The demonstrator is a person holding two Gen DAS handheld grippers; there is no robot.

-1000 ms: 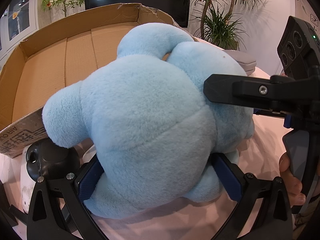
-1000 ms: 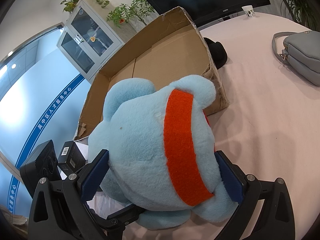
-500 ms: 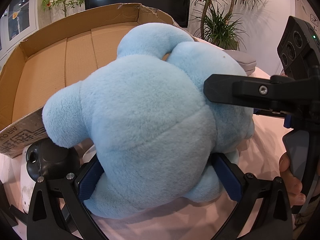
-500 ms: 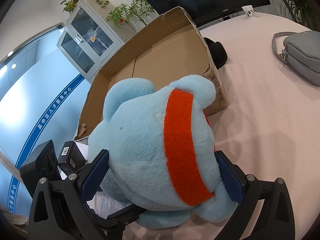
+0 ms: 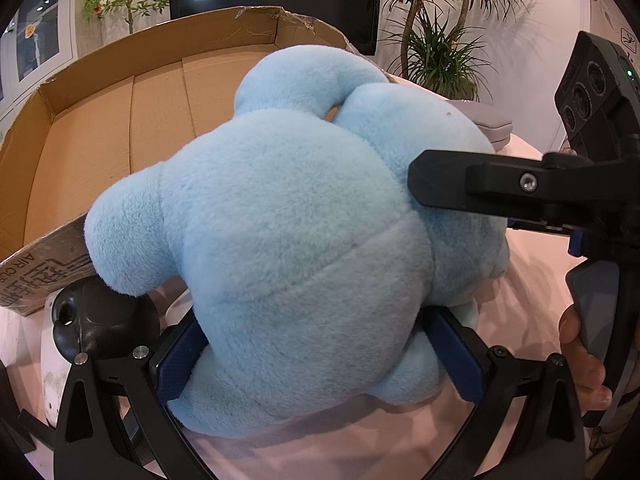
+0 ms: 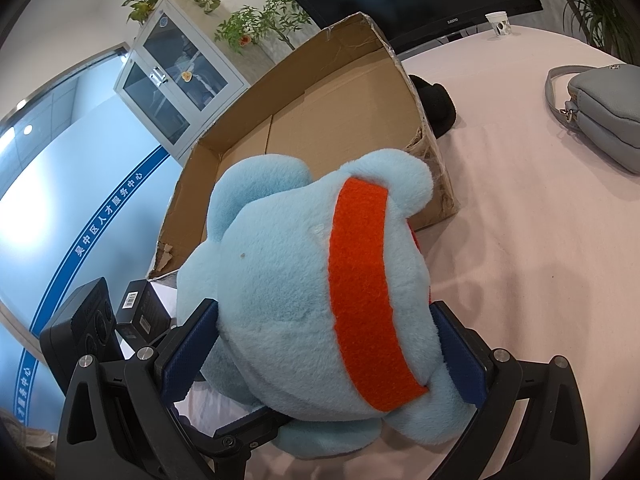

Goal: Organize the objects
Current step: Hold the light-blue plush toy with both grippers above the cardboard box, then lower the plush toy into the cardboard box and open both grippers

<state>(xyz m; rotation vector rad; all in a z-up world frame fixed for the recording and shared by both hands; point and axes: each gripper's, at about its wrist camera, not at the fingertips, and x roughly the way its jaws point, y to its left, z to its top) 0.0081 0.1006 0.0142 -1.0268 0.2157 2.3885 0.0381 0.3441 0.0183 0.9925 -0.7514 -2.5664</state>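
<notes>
Gripping the blue plush toy (image 5: pixel 288 248) from two sides, both tools are clamped on it. The left tool (image 5: pixel 316 354) has its blue pads pressed into the lower body of the plush toy. The right tool (image 6: pixel 320 354) has its pads pressed into the flanks of the plush toy on either side of the orange band (image 6: pixel 366 292). In the left wrist view one finger of the right tool reaches across from the right and presses into the fur.

Position of the workpiece: the plush toy sits on the pink-covered bench (image 6: pixel 540 280), just outside the near wall of the open cardboard box (image 6: pixel 320 120). It is not inside the box, and whether its underside has left the bench cannot be told.

Task status, as a judgement:
- Grasp: established with both tools.
- Transfer: not yet done. The visible interior of the cardboard box holds nothing.
- Remaining: lift the plush toy over the near wall of the cardboard box, set it down inside, then release both tools.

Other items that probably remain to be sorted: a grey bag (image 6: pixel 600 112) well to the right of the cardboard box, a black soft item (image 6: pixel 436 106) against its right wall, and a small black carton (image 6: pixel 142 312) near its near-left corner.
</notes>
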